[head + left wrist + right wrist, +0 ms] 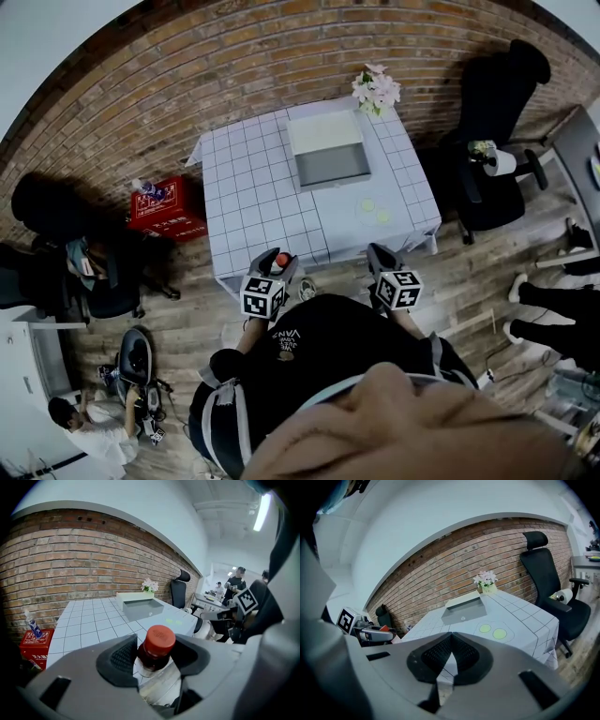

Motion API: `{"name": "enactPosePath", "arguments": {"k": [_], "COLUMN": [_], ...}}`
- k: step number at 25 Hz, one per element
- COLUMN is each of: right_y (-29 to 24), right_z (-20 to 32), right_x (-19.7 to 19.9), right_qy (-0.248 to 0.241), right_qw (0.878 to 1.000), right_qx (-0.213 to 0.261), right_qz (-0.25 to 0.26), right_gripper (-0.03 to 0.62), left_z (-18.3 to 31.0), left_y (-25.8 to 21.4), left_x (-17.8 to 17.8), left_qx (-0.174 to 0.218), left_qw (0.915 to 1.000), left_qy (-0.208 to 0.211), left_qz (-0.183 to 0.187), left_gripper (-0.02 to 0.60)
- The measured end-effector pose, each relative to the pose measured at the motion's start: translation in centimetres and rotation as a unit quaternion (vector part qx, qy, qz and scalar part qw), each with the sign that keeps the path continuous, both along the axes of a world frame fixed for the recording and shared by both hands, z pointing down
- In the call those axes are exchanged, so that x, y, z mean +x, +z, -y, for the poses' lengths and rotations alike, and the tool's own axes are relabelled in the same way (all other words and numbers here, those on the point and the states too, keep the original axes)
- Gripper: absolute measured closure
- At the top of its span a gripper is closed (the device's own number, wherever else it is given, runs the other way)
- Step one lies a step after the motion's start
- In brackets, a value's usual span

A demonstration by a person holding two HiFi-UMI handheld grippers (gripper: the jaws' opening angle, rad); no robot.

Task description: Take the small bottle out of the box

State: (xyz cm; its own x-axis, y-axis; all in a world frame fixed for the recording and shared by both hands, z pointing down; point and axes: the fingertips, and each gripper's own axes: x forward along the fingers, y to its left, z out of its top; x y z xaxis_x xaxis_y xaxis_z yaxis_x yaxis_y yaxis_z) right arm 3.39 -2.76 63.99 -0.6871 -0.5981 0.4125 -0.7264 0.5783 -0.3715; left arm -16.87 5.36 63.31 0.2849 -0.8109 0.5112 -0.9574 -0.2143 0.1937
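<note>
Bottle, red cap up, is pinched between the left gripper's pads, well clear of the grey box further back on the table. Both grippers hang side by side at the table's near edge, tipped slightly down. Only the right gripper view shows its jaws pressed together, nothing between them.
</note>
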Motion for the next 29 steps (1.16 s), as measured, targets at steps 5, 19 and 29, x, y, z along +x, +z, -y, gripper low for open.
{"name": "enactPosePath", "arguments": {"k": [5, 19, 29], "right_y": [0.2, 0.1, 0.2], "right_z": [0.2, 1.4, 1.7], "right_x": [-0.1, -1.4, -2.2], "right_qy": [0.000, 0.008, 0.018], "right_qw": [1.000, 1.000, 1.000], "right_qx": [-0.003, 0.000, -0.002], "right_qz": [-0.006, -0.019, -0.026], "right_gripper": [0.591, 0.591, 0.591], "left_z": [0.2, 1.0, 2.2], "left_y": [0.3, 0.4, 0.2], "left_x": [-0.3, -1.8, -2.6], "left_qx": [-0.005, -0.004, -0.001], "left_qw": [1.0000, 1.0000, 0.9998], "left_qy": [-0.001, 0.002, 0.016], "left_qz": [0.002, -0.006, -0.010], "left_gripper": [0.367, 0.367, 0.367]}}
